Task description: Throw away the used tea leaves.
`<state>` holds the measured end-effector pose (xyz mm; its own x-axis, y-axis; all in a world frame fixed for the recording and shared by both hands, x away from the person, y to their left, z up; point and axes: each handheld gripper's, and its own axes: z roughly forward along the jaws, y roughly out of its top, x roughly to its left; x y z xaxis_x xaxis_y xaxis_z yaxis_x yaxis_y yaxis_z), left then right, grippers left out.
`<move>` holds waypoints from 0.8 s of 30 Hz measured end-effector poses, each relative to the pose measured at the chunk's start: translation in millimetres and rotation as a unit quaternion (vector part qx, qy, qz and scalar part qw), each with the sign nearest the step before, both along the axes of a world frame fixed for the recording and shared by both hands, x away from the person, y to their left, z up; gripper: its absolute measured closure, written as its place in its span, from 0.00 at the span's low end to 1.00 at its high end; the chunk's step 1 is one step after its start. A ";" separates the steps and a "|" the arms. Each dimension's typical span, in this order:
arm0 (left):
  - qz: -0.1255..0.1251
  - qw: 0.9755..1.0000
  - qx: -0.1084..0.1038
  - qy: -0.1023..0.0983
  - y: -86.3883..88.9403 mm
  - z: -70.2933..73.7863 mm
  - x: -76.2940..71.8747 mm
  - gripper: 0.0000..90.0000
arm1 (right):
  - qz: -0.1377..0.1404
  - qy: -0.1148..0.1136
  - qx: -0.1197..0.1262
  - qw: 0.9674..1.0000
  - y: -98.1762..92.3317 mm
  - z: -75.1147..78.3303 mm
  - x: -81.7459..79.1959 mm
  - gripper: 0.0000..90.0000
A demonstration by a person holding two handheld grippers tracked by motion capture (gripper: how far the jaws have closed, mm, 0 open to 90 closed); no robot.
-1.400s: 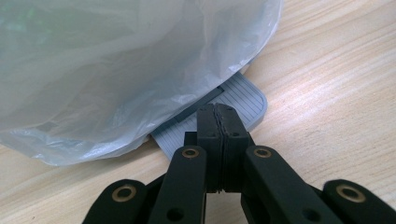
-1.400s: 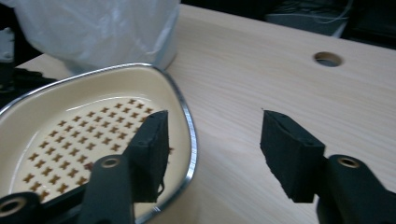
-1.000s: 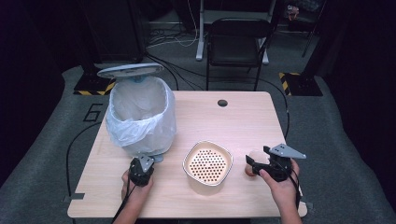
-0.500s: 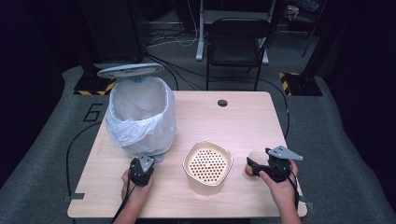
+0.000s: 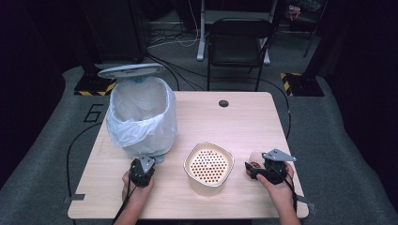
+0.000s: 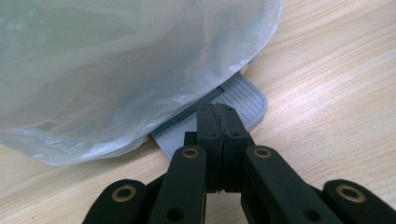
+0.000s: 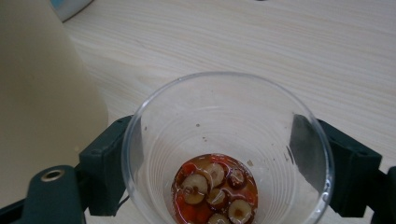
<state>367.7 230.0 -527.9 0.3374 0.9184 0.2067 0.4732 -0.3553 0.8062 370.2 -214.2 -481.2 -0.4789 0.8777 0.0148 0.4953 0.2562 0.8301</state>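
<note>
A: Right tongs (image 7: 224, 154) are clamped on a clear plastic cup (image 7: 227, 149), one jaw on each side of the wall, just beside the cream strainer bowl (image 5: 209, 167) near the front of the bench (image 5: 244, 122).

B: And what a cup. Sliced red dates and something orange sit wet at the bottom (image 7: 215, 189). Thin wall, I'd judge: light, springy, easy to crush.

A: So hold it mid-wall, gently. Squeeze too hard and it buckles; tilt it carelessly and the dregs slop out.

B: Over on the other side?

A: Left tongs (image 6: 218, 114) are pressed together, holding nothing, tips at the ribbed grey pedal (image 6: 243, 100) poking out under the bin liner (image 6: 126, 60). I can't tell whether they touch it.

B: From above, the bin (image 5: 141, 117) stands at the bench's left with its lid (image 5: 130, 71) up.

A: That liner is soft, slippery film. The pedal is the stiff part to press.
</note>
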 end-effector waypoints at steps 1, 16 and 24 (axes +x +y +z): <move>0.000 1.000 0.000 0.000 0.0 0.0 0.0 0.99 | 0.003 -0.002 -0.006 1.000 -0.1 -1.4 0.7 0.21; 0.000 1.000 0.003 0.000 0.3 0.2 0.1 0.99 | 0.011 0.010 -0.008 1.000 -1.0 -5.0 1.9 0.31; 0.000 1.000 0.002 0.000 -0.4 0.0 -0.2 0.99 | 0.028 0.011 -0.014 0.999 -0.3 -2.4 5.2 0.34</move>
<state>367.5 229.6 -527.9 0.3377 0.9173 0.2112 0.4724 -0.3592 0.8049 375.4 -214.5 -483.6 -0.5269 0.8500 0.0017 0.4977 0.3069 0.8112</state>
